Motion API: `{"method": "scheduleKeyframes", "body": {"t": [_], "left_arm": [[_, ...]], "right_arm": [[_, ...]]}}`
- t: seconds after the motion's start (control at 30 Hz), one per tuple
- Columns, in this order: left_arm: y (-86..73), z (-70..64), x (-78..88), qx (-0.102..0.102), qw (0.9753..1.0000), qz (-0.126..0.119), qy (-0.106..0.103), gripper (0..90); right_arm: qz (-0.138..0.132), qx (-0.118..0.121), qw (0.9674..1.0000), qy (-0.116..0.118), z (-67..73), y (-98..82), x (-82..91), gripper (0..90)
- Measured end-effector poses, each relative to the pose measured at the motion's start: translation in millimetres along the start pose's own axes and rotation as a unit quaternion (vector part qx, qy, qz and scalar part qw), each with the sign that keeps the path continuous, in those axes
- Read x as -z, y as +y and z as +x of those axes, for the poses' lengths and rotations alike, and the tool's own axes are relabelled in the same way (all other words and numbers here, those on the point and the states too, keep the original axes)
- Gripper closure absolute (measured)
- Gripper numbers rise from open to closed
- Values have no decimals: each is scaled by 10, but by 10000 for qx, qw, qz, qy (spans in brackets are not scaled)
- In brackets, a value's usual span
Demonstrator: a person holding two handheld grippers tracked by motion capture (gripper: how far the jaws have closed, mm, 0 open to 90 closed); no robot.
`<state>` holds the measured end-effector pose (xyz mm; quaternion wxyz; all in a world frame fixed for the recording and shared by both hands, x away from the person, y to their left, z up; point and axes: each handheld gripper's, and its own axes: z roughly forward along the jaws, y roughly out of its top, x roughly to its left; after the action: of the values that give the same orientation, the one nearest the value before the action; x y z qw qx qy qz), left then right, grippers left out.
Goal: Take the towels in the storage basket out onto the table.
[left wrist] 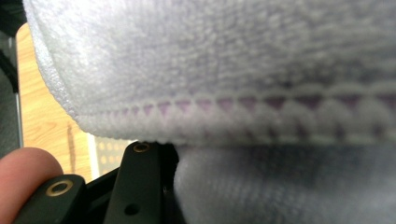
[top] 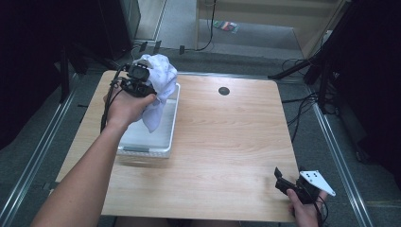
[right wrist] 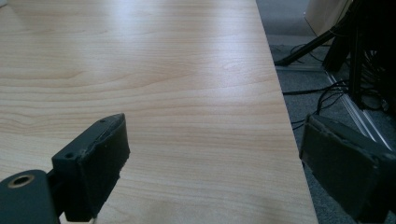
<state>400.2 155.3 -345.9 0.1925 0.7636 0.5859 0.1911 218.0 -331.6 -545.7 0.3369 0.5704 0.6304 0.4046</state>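
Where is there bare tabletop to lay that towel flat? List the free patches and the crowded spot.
Free: the wide wood between the white bin and the table's right edge, from the grommet hole to the near edge. The right gripper occupies the near-right corner. Crowded: the left side, where the left gripper holds the towel over the bin.

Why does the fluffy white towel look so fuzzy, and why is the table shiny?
Left gripper view: the white terry towel hangs right against the lens, so its stitched hem blurs. Right gripper view: light glares pale across the far part of the light wooden table, and the near black jaws look soft. High view: dim, dark at both sides.
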Motion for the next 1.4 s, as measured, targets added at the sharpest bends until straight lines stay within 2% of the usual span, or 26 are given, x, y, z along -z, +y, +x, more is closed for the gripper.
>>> {"method": "scheduleKeyframes", "body": {"t": [0.17,0.2,0.23,0.37,0.7,1.07,1.1,1.2,1.27,1.4], "left_arm": [[76,-186,29,-141,9998,-74,-71,583],[103,-265,35,-220,9997,-82,-116,583],[103,-265,35,-220,9997,-82,-116,583],[144,-424,24,-291,9993,-110,-199,582],[194,-799,-117,-457,9978,-112,-470,578],[178,-1221,-372,-590,9946,-54,-850,572],[178,-1221,-372,-590,9946,-54,-850,571],[146,-1296,-465,-519,9933,-31,-1037,566],[120,-1344,-534,-560,9920,-11,-1135,564],[65,-1431,-664,-544,9911,121,-1212,559]], "right_arm": [[-4,3,10000,7,-1,0,1,83],[-1,6,10000,7,-2,0,1,83],[-1,5,10000,8,-1,0,0,82],[5,-4,10000,7,1,0,2,83],[-14,-21,10000,28,-3,-1,3,82],[-24,-33,10000,18,-9,-1,3,82],[-24,-33,10000,18,-9,-1,3,82],[-31,-34,10000,18,-11,-1,2,83],[-31,-32,10000,18,-11,-1,3,82],[-25,-59,10000,21,-11,-1,3,82]]}}
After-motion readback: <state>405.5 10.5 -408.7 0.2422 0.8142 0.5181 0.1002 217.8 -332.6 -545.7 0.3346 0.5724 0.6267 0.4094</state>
